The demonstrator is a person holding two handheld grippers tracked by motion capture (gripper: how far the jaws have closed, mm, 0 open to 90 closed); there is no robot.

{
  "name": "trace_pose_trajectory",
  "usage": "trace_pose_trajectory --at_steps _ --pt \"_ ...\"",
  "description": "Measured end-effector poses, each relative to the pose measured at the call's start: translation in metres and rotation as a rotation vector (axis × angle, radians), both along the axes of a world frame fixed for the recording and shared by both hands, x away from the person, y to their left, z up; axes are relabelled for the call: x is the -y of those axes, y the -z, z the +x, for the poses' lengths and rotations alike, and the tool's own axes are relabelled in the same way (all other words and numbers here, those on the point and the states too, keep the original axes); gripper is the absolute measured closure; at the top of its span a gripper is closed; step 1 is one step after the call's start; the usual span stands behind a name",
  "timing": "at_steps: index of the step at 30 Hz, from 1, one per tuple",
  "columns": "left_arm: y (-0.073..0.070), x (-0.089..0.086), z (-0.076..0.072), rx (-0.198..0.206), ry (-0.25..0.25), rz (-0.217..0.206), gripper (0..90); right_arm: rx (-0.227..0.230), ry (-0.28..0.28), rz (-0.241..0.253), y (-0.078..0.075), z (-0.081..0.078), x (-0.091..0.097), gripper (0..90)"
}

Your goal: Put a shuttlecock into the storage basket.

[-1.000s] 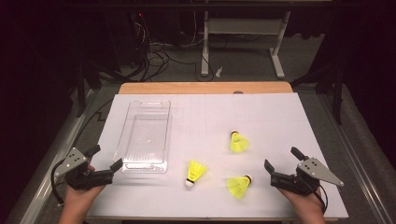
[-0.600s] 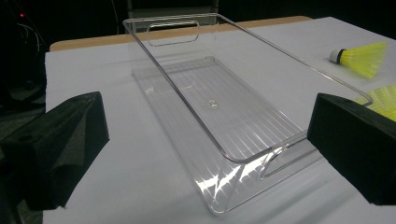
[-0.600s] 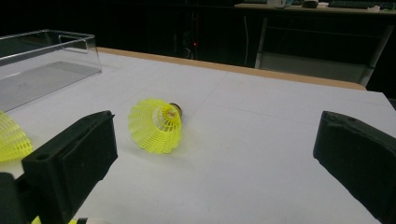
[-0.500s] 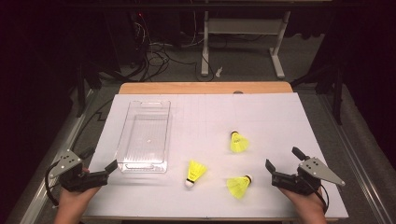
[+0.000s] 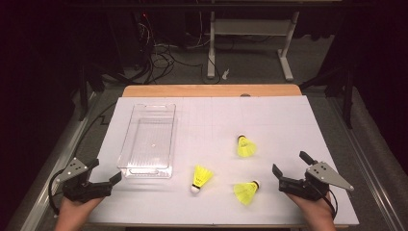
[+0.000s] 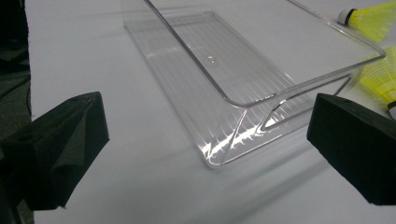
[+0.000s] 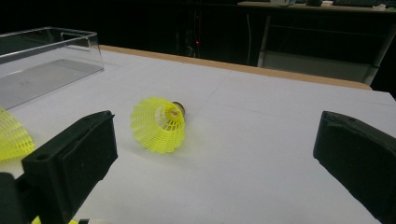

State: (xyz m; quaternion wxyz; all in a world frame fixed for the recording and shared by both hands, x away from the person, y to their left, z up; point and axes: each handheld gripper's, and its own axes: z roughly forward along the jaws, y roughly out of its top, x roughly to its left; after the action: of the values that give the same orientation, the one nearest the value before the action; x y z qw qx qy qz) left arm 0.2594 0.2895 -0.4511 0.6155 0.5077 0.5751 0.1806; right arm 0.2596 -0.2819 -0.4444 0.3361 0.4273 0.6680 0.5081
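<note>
Three yellow shuttlecocks lie on the white table cover: one at centre right (image 5: 246, 146), one near the front middle (image 5: 201, 178), and one closest to my right gripper (image 5: 246, 191). A clear plastic tray (image 5: 146, 139) stands empty at the left. My left gripper (image 5: 107, 171) is open by the tray's near left corner, not touching it; the left gripper view has the tray's corner (image 6: 243, 100) between the jaws. My right gripper (image 5: 289, 163) is open at the front right. In the right gripper view a shuttlecock (image 7: 159, 123) lies ahead between its fingers (image 7: 70, 158).
The wooden table edge (image 5: 211, 90) runs along the far side. Beyond it are a desk frame (image 5: 250, 29) and cables (image 5: 163, 53) on the floor. A metal rail (image 5: 365, 144) borders the table's right side. Both hands rest at the near edge.
My left gripper has slid a little left and back from the tray's near corner. The right gripper and the shuttlecocks have hardly moved.
</note>
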Motion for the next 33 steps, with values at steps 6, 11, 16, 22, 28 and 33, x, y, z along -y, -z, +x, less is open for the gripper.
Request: trace_pose_trajectory --at_steps 6,11,16,22,28,33 --pt "0.009 0.002 -0.001 -0.052 0.015 0.028 0.2 -0.005 0.0 -0.002 0.0 0.001 0.0 0.2" --pt "0.015 0.006 0.001 -0.107 0.015 0.075 0.2 -0.014 0.0 -0.008 0.001 0.001 -0.001 0.2" --pt "0.02 0.008 0.005 -0.167 -0.001 0.097 0.5 -0.022 0.002 -0.017 0.002 0.001 -0.001 0.2" --pt "0.023 0.011 0.007 -0.235 0.001 0.129 0.6 -0.021 0.001 -0.02 0.002 0.001 0.0 0.3" --pt "0.024 0.012 0.008 -0.304 0.025 0.142 0.6 -0.025 0.004 -0.02 0.003 0.002 -0.001 0.2" --pt "0.023 0.012 0.009 -0.355 0.031 0.148 0.6 -0.028 -0.006 -0.027 0.003 0.002 -0.005 0.2"
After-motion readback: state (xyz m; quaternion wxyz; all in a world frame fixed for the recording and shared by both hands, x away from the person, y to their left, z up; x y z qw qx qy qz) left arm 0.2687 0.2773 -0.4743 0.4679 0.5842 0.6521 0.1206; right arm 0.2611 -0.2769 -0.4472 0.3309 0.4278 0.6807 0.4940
